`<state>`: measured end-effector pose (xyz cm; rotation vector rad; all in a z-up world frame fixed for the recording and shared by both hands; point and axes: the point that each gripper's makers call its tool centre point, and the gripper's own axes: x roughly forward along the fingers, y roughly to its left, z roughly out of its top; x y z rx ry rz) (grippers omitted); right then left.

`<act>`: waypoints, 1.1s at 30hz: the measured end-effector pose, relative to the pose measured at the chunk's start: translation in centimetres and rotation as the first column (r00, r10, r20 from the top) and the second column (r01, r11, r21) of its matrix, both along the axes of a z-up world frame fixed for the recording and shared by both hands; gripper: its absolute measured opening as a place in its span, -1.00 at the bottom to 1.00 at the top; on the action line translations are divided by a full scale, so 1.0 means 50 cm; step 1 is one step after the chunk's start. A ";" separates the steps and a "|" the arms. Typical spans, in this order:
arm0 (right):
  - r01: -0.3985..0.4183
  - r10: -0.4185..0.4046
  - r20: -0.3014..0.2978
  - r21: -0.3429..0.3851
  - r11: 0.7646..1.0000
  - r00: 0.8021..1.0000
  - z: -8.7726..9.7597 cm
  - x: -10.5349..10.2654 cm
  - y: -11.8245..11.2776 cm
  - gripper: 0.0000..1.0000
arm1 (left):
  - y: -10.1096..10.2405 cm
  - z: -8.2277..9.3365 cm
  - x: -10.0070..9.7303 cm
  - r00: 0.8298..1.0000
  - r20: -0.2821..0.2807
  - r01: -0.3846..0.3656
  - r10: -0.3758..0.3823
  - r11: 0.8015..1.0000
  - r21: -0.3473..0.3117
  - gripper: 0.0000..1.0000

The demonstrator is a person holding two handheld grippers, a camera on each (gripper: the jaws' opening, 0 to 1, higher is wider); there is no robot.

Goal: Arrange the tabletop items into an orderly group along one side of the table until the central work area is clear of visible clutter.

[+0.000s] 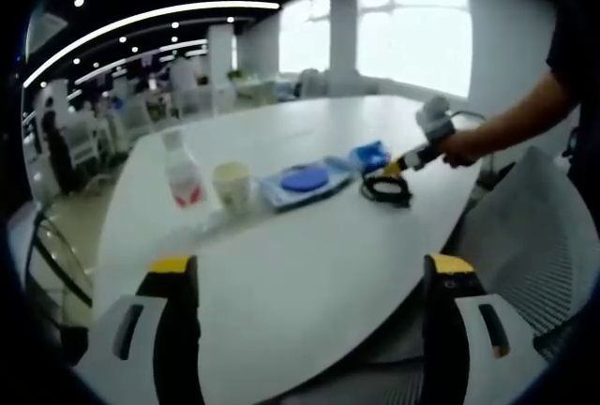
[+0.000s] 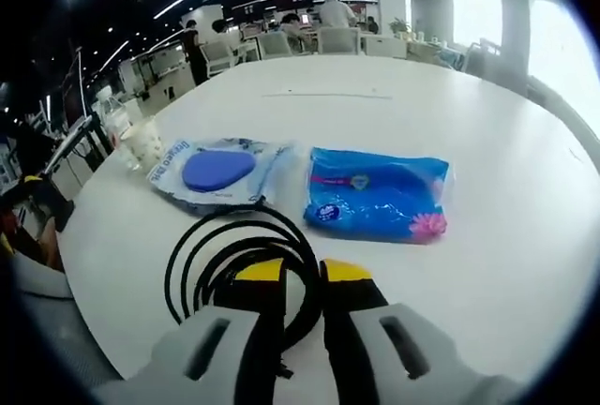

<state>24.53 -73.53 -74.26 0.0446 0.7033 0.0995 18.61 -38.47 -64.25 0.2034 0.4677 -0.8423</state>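
Right gripper pinched shut on glossy black coiled cable, beside crinkly blue tissue pack. Left gripper gaped wide, empty, over smooth white table.

Bright windows (ceiling lights) — office chairs

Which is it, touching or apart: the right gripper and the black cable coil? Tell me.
Touching. The right gripper view shows the right gripper with its jaws nearly closed over the black cable coil, a strand pinched between them.
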 end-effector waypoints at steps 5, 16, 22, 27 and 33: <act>-0.040 0.040 0.023 -0.019 0.999 0.999 0.022 -0.010 0.013 -0.54 | -0.001 0.000 -0.001 1.000 0.001 0.003 -0.003 1.000 0.001 0.93; -0.095 0.099 0.123 -0.036 0.995 0.987 0.099 -0.040 0.052 -0.25 | 0.001 0.003 0.001 1.000 0.006 -0.001 0.001 1.000 -0.003 0.94; -0.123 0.129 0.148 -0.052 0.991 0.980 0.125 -0.056 0.069 -0.08 | 0.000 0.004 0.001 1.000 0.008 0.001 0.000 1.000 -0.004 0.94; -0.148 0.157 0.176 -0.058 0.987 0.972 0.152 -0.071 0.081 0.09 | 0.000 0.004 0.001 1.000 0.010 0.002 -0.002 1.000 -0.004 0.94; -0.175 0.189 0.185 -0.088 0.981 0.964 0.172 -0.093 0.091 0.26 | 0.001 0.005 0.002 1.000 0.011 -0.004 0.004 1.000 -0.008 0.95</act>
